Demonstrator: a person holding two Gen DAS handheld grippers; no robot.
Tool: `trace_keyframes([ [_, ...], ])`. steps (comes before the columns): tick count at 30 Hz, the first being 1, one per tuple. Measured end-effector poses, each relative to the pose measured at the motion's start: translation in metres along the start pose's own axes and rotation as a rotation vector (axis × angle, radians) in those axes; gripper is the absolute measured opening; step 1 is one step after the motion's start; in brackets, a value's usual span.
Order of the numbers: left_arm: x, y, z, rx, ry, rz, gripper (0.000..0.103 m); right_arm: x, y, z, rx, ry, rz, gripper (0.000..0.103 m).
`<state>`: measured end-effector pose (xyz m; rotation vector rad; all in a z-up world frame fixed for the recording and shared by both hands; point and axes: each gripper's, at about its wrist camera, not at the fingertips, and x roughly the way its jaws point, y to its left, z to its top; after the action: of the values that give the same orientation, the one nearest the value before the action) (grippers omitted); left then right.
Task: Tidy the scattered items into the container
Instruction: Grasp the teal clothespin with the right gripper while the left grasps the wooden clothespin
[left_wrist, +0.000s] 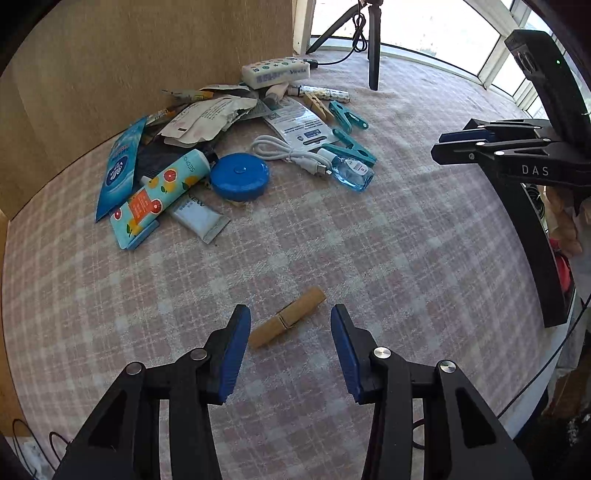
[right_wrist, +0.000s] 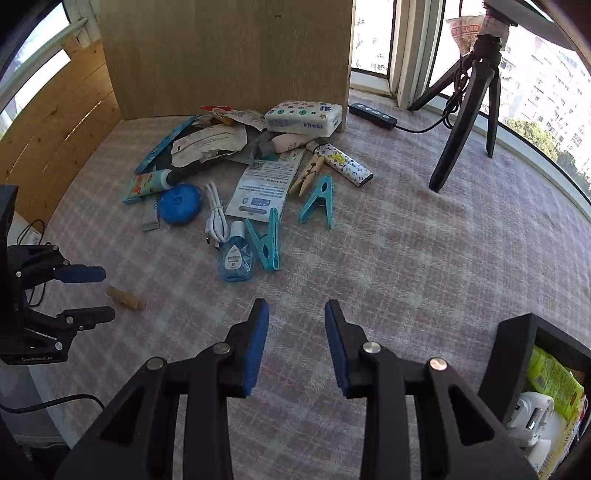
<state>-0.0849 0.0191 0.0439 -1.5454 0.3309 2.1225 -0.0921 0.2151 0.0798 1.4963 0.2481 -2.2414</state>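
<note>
A lone wooden clothespin (left_wrist: 288, 317) (right_wrist: 125, 298) lies on the checked cloth, apart from the pile. My left gripper (left_wrist: 290, 314) (right_wrist: 85, 291) hangs over it, open, with the pin between its blue pads (left_wrist: 232, 354) and untouched. My right gripper (right_wrist: 296, 306) (left_wrist: 439, 146) is open over bare cloth with nothing in it. The pile behind holds a blue round case (left_wrist: 240, 177), a fruit-print tube (left_wrist: 159, 195), a white cable (right_wrist: 216, 214), a small blue bottle (right_wrist: 234, 258), two teal pegs (right_wrist: 266, 240) and a tissue pack (right_wrist: 303, 116). The black container (right_wrist: 517, 339) stands at lower right with packets inside.
A wooden panel (right_wrist: 221, 55) walls off the back and left. A black tripod (right_wrist: 461, 122) and a power strip (right_wrist: 373, 114) with its cord stand by the window at back right. Cables hang off the table's left edge (right_wrist: 37, 236).
</note>
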Motion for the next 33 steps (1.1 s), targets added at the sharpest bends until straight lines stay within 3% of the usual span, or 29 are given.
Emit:
trace_keyframes([
  [6, 0.007, -0.004, 0.0, 0.063, -0.004, 0.015, 0.042, 0.031, 0.007, 0.006, -0.036, 0.051, -0.006, 0.031],
  [16, 0.019, -0.002, -0.002, 0.074, 0.018, -0.019, 0.041, 0.056, 0.012, 0.022, -0.07, 0.072, 0.015, 0.031],
  [23, 0.021, -0.001, -0.002, 0.077, 0.02, -0.012, 0.026, 0.062, 0.019, 0.034, -0.097, 0.066, -0.005, 0.031],
  [27, 0.02, -0.002, -0.004, 0.076, 0.017, -0.012, 0.013, 0.063, 0.024, 0.036, -0.109, 0.057, -0.038, 0.02],
  [33, 0.017, -0.006, -0.006, 0.054, 0.009, -0.013, 0.012, 0.058, 0.019, 0.031, -0.068, 0.062, -0.026, 0.017],
])
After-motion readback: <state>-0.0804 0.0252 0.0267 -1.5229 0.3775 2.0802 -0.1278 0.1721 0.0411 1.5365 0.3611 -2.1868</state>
